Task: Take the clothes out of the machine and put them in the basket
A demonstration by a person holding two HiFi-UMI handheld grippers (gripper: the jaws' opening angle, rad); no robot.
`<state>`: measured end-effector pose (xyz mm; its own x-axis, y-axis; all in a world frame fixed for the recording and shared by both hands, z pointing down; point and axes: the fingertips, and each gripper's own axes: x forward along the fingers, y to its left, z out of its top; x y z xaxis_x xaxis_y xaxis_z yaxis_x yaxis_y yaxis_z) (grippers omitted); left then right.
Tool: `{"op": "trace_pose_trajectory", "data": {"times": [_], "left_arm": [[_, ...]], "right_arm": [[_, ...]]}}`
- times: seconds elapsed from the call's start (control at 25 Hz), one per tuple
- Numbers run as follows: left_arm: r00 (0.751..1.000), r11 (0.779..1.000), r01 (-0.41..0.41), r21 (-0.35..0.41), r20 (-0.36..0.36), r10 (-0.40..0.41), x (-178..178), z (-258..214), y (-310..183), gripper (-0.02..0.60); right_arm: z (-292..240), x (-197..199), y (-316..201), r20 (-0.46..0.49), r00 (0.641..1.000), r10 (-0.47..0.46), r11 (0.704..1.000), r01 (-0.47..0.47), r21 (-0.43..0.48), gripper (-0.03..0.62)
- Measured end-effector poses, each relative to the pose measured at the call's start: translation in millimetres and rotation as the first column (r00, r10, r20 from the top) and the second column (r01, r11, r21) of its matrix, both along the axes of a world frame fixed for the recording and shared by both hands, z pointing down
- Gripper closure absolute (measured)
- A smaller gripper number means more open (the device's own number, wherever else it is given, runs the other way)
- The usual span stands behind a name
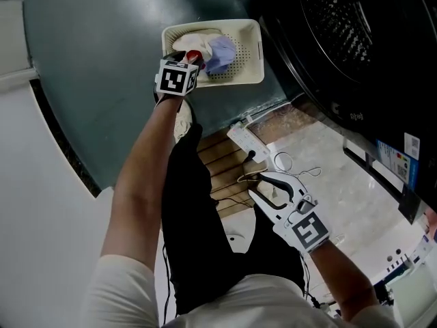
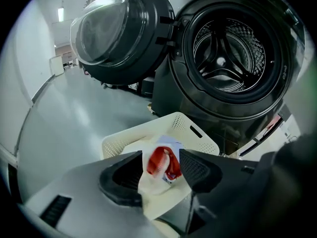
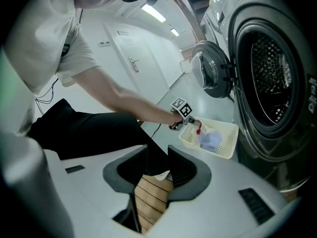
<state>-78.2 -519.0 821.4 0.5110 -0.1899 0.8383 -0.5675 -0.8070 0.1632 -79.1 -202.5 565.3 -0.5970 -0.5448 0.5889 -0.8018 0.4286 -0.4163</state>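
The cream perforated basket stands on the grey floor in front of the washer's open drum. A lilac cloth lies in it. My left gripper is down at the basket's near rim, jaws apart. A cream cloth with a red patch hangs between them, resting against the left pad, over the basket. My right gripper hovers low over the wooden floor strip, far from the basket. Its jaws stand a little apart with nothing between them.
The round washer door stands swung open to the left of the drum. A white power strip and thin cables lie on the wooden floor patch. Clear plastic sheeting covers the floor below the machine. The person's black-trousered leg is between the arms.
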Motion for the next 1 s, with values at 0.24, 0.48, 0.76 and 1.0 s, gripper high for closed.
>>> {"op": "trace_pose_trajectory", "data": {"times": [0.24, 0.48, 0.76, 1.0], "left_arm": [[1.0, 0.999, 0.019, 0.031, -0.014, -0.018, -9.7, -29.7, 5.4, 0.356], [0.998, 0.998, 0.037, 0.059, -0.048, -0.034, -13.2, -72.7, 29.4, 0.357], [0.993, 0.991, 0.077, 0.109, -0.096, -0.067, -22.9, -141.8, 62.7, 0.362], [0.982, 0.982, 0.117, 0.151, -0.163, -0.092, -33.6, -216.9, 103.5, 0.374]], "right_arm": [[-15.4, -3.9, 4.6, 0.009, 1.0, -0.013, 0.999, 0.013, 0.04, 0.467], [-34.9, -1.5, 23.8, 0.005, 1.0, -0.026, 0.997, 0.026, 0.066, 0.468], [-73.8, 6.1, 49.0, 0.04, 0.999, -0.014, 0.993, 0.009, 0.12, 0.468], [-114.2, 19.6, 74.5, 0.028, 1.0, -0.013, 0.983, 0.007, 0.183, 0.468]]}}
